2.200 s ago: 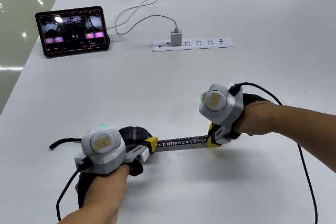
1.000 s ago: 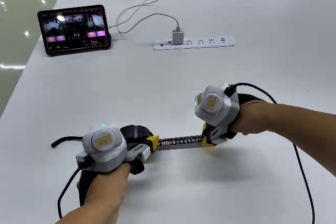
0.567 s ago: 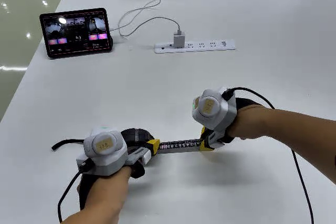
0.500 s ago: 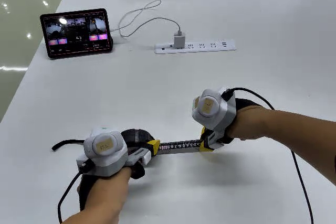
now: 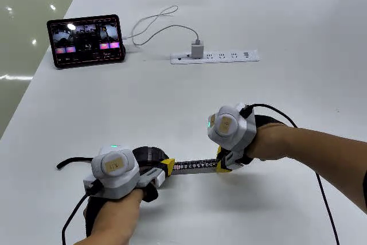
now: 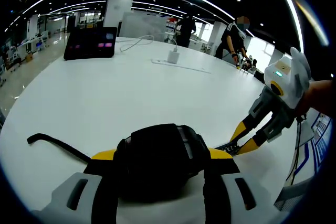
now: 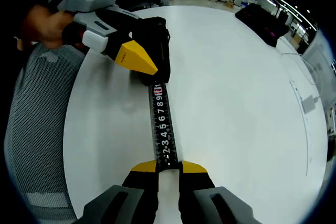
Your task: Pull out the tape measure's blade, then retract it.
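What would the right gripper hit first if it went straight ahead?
Probably the tape measure's black case, at the far end of the blade the right gripper holds; the left gripper clamps that case.

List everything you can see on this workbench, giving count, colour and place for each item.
table: one, white, under everything
tape measure: one, black, near edge
blade: one, black, partly out, between grippers
tablet: one, black, lit, far left
power strip: one, white, far centre
charger: one, white, in power strip
left gripper: one, grey, yellow tips, shut on tape measure
right gripper: one, same, shut on blade
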`<act>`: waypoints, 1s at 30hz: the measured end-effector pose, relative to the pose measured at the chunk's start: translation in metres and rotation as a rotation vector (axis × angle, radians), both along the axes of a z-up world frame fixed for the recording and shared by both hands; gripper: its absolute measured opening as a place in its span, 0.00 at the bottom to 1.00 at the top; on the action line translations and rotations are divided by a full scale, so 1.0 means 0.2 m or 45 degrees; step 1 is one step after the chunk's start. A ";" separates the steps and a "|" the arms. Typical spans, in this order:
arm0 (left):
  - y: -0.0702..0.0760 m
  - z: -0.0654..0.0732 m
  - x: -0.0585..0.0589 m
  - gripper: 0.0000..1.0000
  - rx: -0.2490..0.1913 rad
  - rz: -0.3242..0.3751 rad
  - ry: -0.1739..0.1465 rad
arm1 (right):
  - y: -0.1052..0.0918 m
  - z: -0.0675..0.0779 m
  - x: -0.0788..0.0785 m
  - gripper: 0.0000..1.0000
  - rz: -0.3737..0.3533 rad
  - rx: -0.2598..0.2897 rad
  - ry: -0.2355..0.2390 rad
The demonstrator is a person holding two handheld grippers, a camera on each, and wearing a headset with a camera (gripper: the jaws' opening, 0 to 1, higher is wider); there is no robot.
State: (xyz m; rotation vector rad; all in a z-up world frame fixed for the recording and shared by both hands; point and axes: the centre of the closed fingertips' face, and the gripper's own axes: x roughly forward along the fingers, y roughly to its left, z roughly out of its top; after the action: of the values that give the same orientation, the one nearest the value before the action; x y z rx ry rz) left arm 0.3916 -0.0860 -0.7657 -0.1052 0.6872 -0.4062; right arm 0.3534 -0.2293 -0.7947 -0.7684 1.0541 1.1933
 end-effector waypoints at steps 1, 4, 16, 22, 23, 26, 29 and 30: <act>0.00 0.00 0.00 0.61 0.000 0.000 0.000 | 0.00 0.00 0.00 0.10 -0.006 0.000 0.003; 0.00 0.00 0.00 0.61 -0.001 0.000 0.000 | 0.01 0.00 0.00 0.10 -0.013 0.001 0.008; 0.00 0.00 0.00 0.61 -0.001 0.000 0.002 | 0.03 0.00 0.01 0.10 -0.024 -0.004 0.005; 0.00 0.00 0.00 0.61 0.000 0.001 0.003 | 0.04 0.00 0.01 0.10 -0.025 -0.003 -0.005; 0.00 0.00 0.00 0.61 0.000 0.002 0.002 | 0.05 0.00 0.01 0.10 -0.028 -0.002 -0.004; 0.00 0.00 0.00 0.61 -0.001 0.003 0.002 | 0.05 0.00 0.01 0.10 -0.029 0.001 -0.003; 0.00 0.00 0.00 0.61 0.000 0.003 0.001 | 0.06 0.00 0.01 0.10 -0.039 0.004 0.005; 0.00 0.00 0.00 0.61 0.000 0.003 0.001 | 0.06 0.00 0.01 0.10 -0.038 0.004 0.005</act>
State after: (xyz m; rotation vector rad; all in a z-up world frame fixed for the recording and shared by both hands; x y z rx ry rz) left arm 0.3915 -0.0858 -0.7652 -0.1064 0.6880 -0.4040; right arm 0.3558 -0.2178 -0.7954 -0.7455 1.0635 1.1712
